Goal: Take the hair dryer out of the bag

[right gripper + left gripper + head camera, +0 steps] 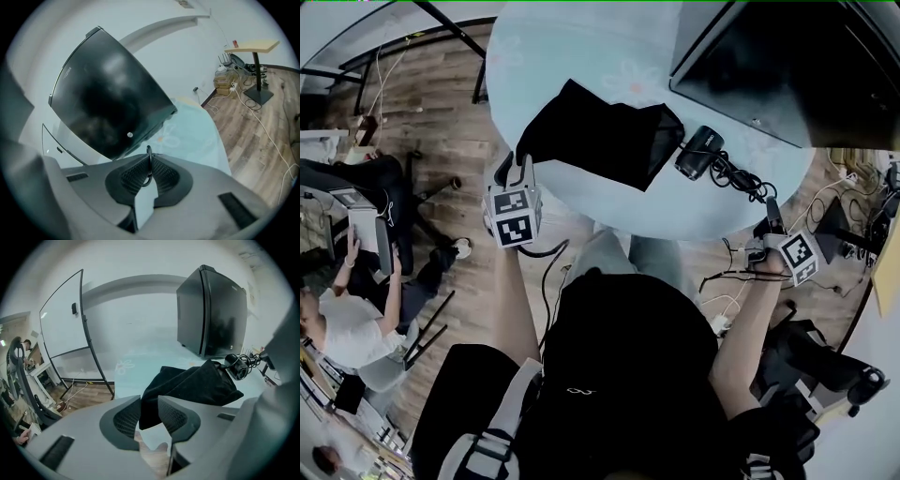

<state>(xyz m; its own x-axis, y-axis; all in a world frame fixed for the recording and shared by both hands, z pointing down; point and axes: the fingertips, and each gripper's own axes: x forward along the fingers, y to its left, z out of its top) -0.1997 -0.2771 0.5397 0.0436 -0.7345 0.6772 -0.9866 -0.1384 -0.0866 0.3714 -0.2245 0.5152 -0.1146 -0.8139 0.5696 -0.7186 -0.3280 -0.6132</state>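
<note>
Hair dryer laid on table, outside bag, at bag's 3 o'clock. Left gripper jaws held apart, bag corner seen between them. Right gripper clamped on cord.

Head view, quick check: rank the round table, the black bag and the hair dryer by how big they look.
1. round table, by far the largest.
2. black bag.
3. hair dryer, smallest, leaving its cord aside.
Both lie on the table, so nearness hardly skews this.
</note>
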